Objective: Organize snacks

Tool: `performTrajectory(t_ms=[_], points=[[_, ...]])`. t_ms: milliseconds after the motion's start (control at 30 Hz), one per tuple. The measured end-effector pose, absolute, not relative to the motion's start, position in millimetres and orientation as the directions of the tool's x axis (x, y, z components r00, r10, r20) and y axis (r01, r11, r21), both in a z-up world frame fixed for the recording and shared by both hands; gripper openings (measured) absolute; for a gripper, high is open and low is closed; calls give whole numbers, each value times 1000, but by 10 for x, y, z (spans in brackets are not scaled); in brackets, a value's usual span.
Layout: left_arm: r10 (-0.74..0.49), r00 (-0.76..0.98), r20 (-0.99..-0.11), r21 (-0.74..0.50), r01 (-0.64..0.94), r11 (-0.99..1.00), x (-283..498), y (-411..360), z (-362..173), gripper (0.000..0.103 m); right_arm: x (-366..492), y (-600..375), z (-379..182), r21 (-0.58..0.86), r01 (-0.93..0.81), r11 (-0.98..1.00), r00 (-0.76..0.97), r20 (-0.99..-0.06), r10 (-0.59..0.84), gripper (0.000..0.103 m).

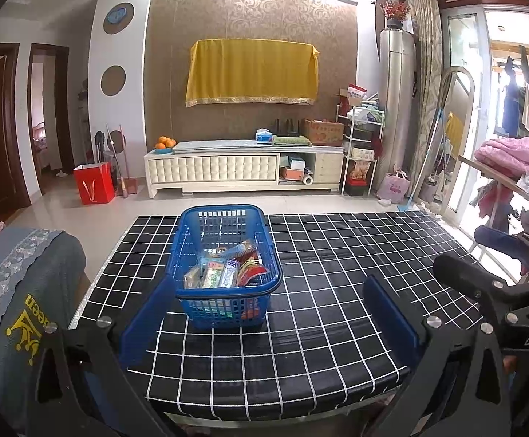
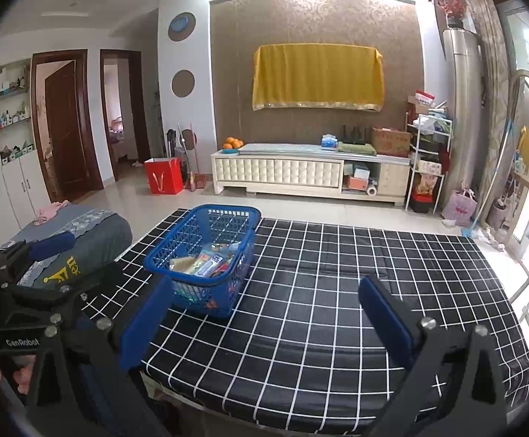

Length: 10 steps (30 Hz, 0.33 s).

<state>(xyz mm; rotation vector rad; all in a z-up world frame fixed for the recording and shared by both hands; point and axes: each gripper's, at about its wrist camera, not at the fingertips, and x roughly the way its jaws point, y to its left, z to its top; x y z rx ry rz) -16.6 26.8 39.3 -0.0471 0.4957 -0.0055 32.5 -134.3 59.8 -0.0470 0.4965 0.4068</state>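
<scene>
The blue basket (image 1: 228, 266) stands on the table (image 1: 337, 291), which has a black cloth with a white grid. It sits toward the left half of the table, with its long side going away from the cameras. Inside it the snacks (image 1: 228, 269) lie in a loose pile — several small packets, some green and white, some red and orange — and they fill only the near part of the basket floor. The far part looks empty.

The left gripper (image 1: 268, 313) is held over the near edge of the table, its 2 blue fingers spread wide with nothing between them. The basket is ahead of it, close to its left finger but not touched. The right gripper (image 2: 264, 317) is also wide open and holds nothing; from its camera the basket is ahead and to the left, apart from both fingers.

No packet lies on the cloth in either view, so I judge that the collecting is done or almost done — all visible snacks are already in the basket. What may be left is to arrange the pile more neatly, but the pictures do not tell whether this is wanted.
</scene>
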Motion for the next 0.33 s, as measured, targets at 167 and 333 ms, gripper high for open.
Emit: performTrajectory(t_ms=[167, 333], points=[[-21, 880, -475, -51, -3, 999, -164, 267, 397, 102, 309, -1347, 610, 46, -387, 921, 804, -473, 361, 103], [-37, 880, -473, -58, 11, 998, -191, 266, 410, 102, 307, -1364, 619, 45, -368, 929, 814, -468, 345, 103]])
